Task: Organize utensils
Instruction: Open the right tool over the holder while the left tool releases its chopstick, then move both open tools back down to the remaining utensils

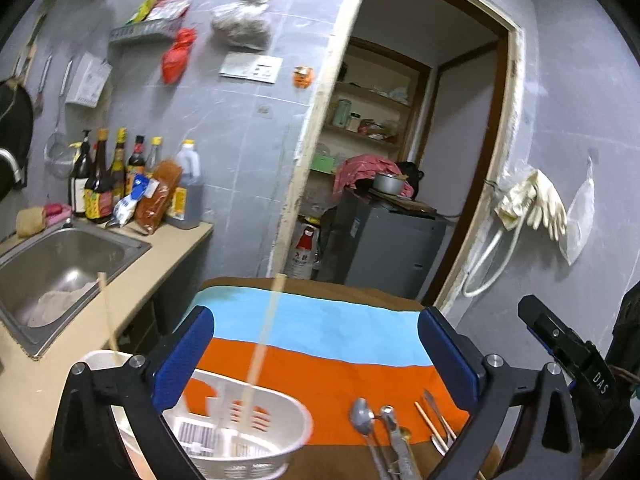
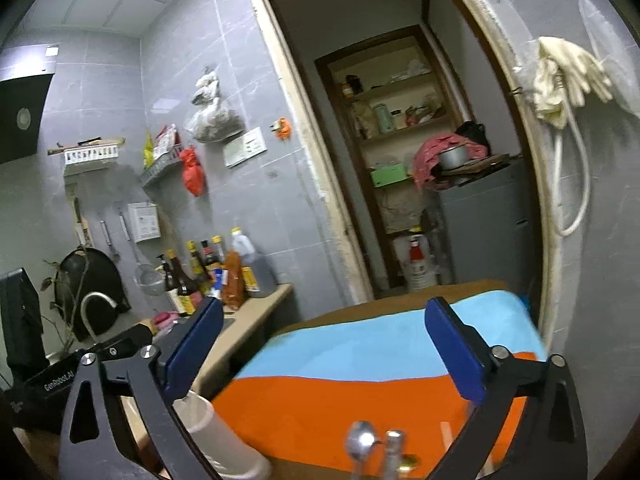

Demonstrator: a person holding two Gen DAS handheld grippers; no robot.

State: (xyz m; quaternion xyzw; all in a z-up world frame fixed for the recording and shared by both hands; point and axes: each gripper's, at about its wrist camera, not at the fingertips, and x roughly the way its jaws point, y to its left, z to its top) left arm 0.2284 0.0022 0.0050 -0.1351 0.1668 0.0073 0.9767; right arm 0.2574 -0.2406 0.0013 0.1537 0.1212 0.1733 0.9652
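Spoon [image 1: 361, 411] between, below spread fingers [image 1: 188, 354]

Blurred chopsticks [image 1: 264, 344] in the white basket [image 1: 256, 440] (spoon [image 1: 362, 420] handles cut off below)

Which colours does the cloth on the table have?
Light blue and orange cloth, clearest in the left wrist view.

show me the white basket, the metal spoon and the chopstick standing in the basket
white basket [image 1: 294, 446], left wrist view, on its front wall
metal spoon [image 1: 361, 412], left wrist view, on the bowl of the spoon
chopstick [image 1: 266, 336], left wrist view, on the middle of its blurred shaft
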